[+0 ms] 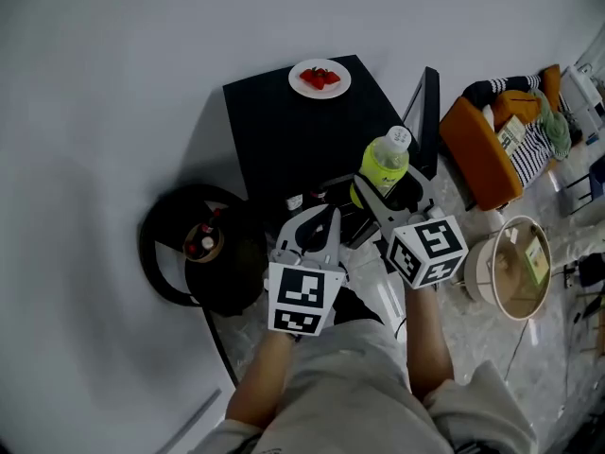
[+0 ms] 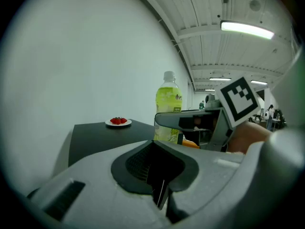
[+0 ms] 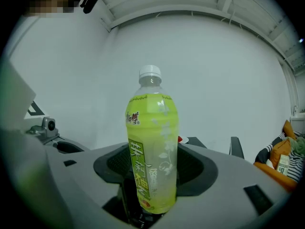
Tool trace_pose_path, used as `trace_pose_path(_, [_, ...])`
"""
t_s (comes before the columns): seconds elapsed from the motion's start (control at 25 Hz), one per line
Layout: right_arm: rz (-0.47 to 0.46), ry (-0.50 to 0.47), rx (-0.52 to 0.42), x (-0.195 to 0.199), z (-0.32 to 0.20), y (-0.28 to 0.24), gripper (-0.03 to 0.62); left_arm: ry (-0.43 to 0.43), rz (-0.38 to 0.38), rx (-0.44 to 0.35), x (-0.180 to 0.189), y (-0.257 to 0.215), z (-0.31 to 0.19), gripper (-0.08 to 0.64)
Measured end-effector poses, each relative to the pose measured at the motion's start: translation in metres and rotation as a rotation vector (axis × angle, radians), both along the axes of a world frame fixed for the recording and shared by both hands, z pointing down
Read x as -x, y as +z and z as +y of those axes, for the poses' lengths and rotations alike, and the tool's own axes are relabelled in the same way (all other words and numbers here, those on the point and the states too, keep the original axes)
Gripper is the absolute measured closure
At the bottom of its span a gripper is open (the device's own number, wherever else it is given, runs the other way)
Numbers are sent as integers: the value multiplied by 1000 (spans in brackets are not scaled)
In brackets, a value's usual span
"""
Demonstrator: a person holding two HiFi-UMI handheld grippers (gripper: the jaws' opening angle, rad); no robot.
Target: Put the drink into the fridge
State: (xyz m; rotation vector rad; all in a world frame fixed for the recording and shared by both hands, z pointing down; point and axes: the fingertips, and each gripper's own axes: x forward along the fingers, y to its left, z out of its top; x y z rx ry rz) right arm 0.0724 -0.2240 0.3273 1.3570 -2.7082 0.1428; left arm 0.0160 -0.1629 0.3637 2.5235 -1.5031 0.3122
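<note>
White wall behind, with a black cabinet (image 1: 284, 130) sitting against it and a plate of strawberries (image 1: 319, 78) on top. The right gripper (image 1: 375, 197) is clamping the drink bottle (image 3: 152, 142) upright near its base, jaws wide around it, by the cabinet's near corner. The left gripper (image 2: 159, 187) is hanging beside it, jaws together, empty.

Plate (image 1: 319, 78) on fridge (image 1: 284, 130), bottle (image 1: 384, 165) nearer — rightward

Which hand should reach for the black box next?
Probably the left. The left gripper is shut with nothing in it, so it is free to go for the black box just ahead. The right gripper is clamped on the drink bottle, which it holds upright.
</note>
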Motion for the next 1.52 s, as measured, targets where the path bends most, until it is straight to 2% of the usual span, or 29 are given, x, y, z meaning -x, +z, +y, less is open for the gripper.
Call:
trace_pose_path(0.12, [-22,6,3,-3,17,7,327,6,9,14,0,16,16,551])
trace_pose_path(0.24, [-4,5,24,-8,33,28,327,20,13,15,-2,34,30,551])
trace_pose_path(0.44, [31,-8,94,-14,48,80,327,20,-13,35,-2,70,41,551])
trace_pose_path(0.76, [87,-31,182,-12,48,181,327,13,6,118,-11,139,48,551])
trace_pose_path(1.0, [77,6,142,4,-4,251,328,23,2,156,-9,181,52,551])
trace_pose_path(1.16, [50,101,118,1,-53,287,327,24,-11,169,-10,208,39,551])
trace_pose_path(1.32, [16,191,69,1,-99,307,327,48,-8,137,-30,219,11,551])
trace_pose_path(1.52, [27,214,68,-5,-132,343,327,88,-12,100,-52,237,-21,552])
